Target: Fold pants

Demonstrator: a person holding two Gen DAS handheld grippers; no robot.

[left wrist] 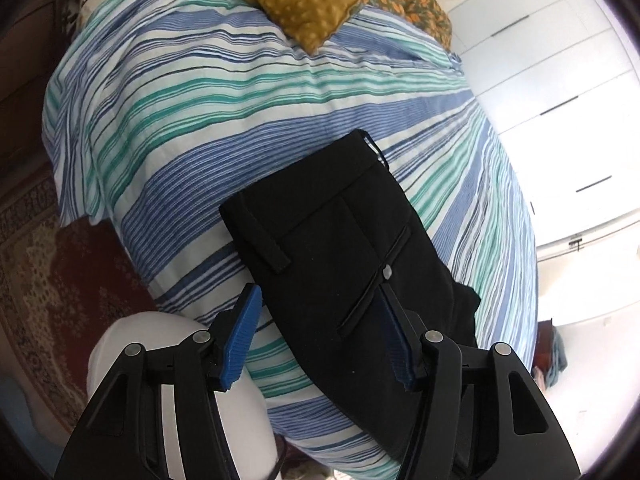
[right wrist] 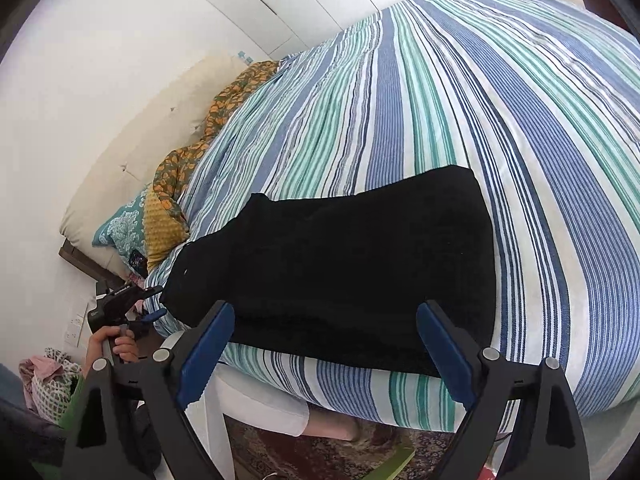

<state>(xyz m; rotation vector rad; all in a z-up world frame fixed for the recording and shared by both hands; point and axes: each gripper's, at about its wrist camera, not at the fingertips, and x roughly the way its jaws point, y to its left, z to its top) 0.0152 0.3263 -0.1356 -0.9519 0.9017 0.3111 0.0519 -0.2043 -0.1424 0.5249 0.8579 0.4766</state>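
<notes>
Black fabric pants [left wrist: 344,248] lie folded into a compact bundle near the edge of a bed covered in a blue, green and white striped sheet [left wrist: 208,112]. Both the left gripper [left wrist: 318,336] and right gripper [right wrist: 326,354] hover with fingers released, grasping nothing; folding looks nearly finished

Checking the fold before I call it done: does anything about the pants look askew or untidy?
The black pants lie folded flat on the striped bedspread. One oddity: in the left wrist view a dark flap pokes out past the folded stack's side edge. Otherwise nothing stands out.
</notes>
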